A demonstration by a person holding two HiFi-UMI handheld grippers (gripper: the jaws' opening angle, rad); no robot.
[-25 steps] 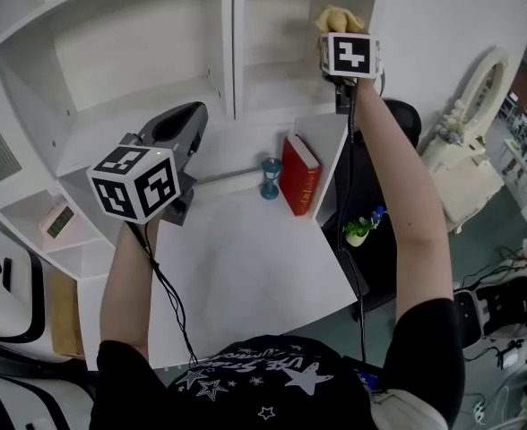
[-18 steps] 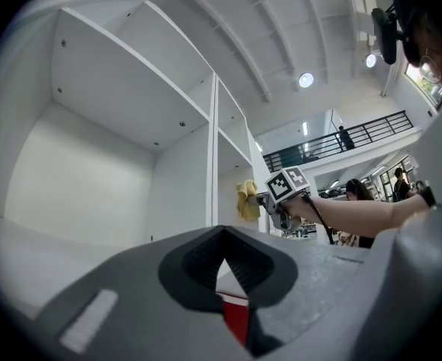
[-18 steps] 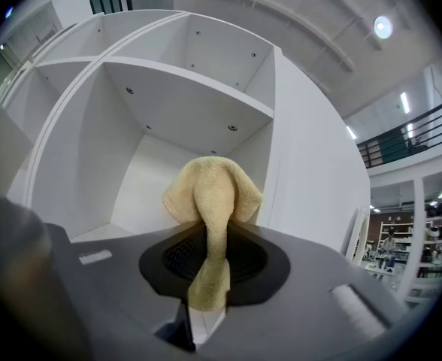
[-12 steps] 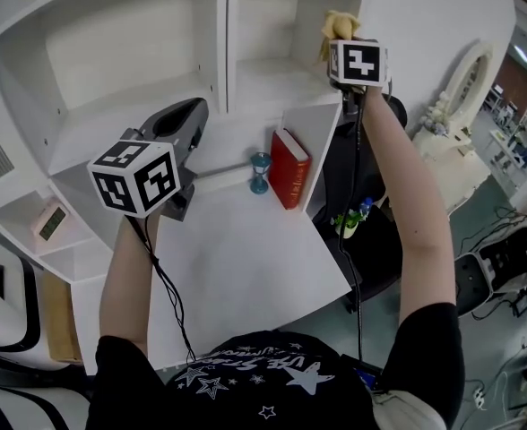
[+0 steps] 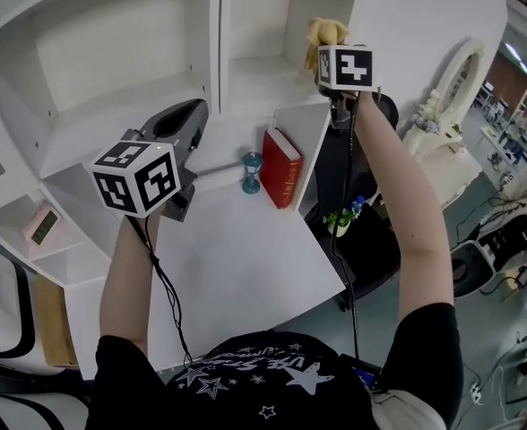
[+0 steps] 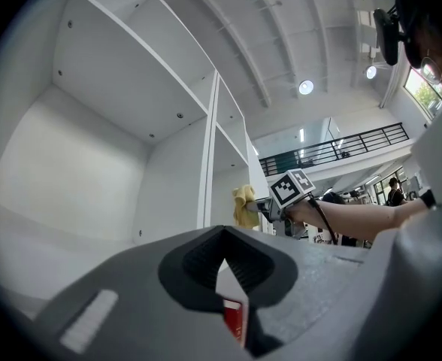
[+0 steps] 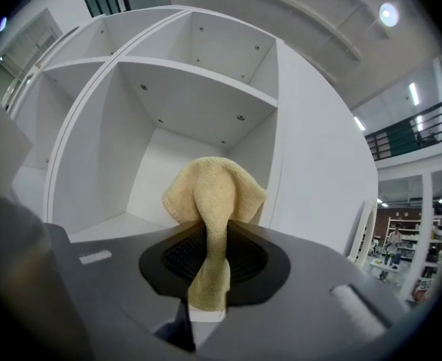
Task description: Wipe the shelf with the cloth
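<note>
Right gripper [image 7: 207,280]: the jaws are clenched on a yellow cloth [image 7: 215,201]. One fold of the cloth is pinched between them and the rest bunches up above the tips. In the head view, the right gripper [image 5: 333,59] is raised at arm's length with the cloth [image 5: 323,34] at the front of the upper right compartment of the white shelf [image 5: 129,56], near that compartment's right wall. The right gripper view looks into this compartment past the cloth. No view shows whether the cloth touches a shelf surface.

Left gripper [image 6: 225,273]: the jaws are pressed together with nothing between them. Only a thin slit remains, showing a sliver of red. In the head view, the left gripper [image 5: 181,125] is held lower and to the left, pointing at the lower shelf level, well apart from the cloth.

Lower shelf level: a red book [image 5: 280,167] leans against the right side panel, with a small blue hourglass [image 5: 251,172] just beside it on the left. A white desk [image 5: 246,267] extends below. A small potted plant [image 5: 341,219] sits past the desk's right edge.
</note>
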